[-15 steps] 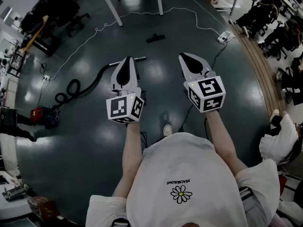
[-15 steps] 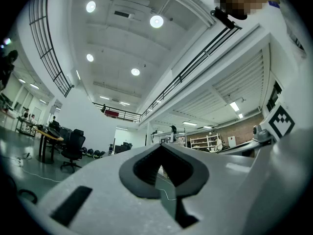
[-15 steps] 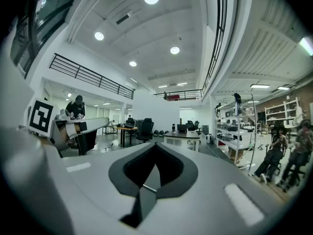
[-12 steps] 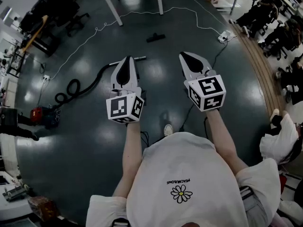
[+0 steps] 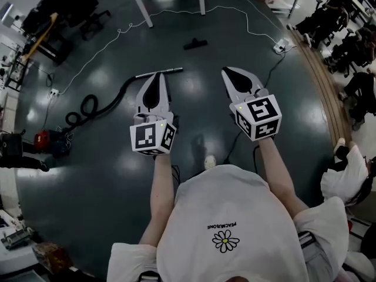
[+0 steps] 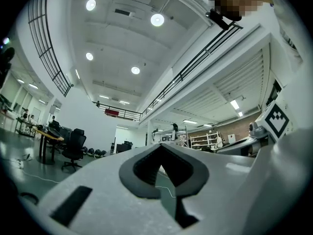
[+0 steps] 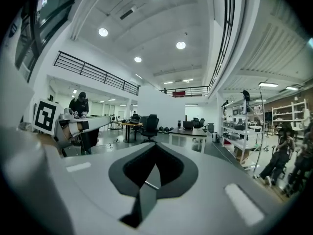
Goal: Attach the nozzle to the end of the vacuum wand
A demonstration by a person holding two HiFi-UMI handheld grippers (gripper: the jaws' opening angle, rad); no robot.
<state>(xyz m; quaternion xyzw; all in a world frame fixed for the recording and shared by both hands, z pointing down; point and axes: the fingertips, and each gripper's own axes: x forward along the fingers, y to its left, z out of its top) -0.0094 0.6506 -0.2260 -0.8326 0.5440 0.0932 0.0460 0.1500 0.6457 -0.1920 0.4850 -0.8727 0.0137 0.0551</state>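
The black nozzle [image 5: 195, 43] lies on the dark floor, far ahead of both grippers. The silver vacuum wand [image 5: 167, 71] lies on the floor too, and its black hose [image 5: 100, 104] curls left to the red vacuum cleaner [image 5: 42, 140]. In the head view my left gripper [image 5: 158, 76] hangs in the air over the wand's near end, shut and empty. My right gripper [image 5: 226, 71] is level with it on the right, also shut and empty. Each gripper view shows only closed jaws, the left gripper [image 6: 159, 148] and the right gripper [image 7: 155, 146], with the room beyond.
A white cable [image 5: 235, 10] runs over the floor to a power strip [image 5: 281, 44]. Table legs [image 5: 141, 7] stand at the back. Office chairs [image 5: 70, 7] crowd the back left. People sit along the right wall [image 5: 346, 37]. My shoe [image 5: 208, 161] shows below the grippers.
The head view has tipped a little, so the floor things sit slightly higher in the picture. Both grippers stay shut and keep about the same place.
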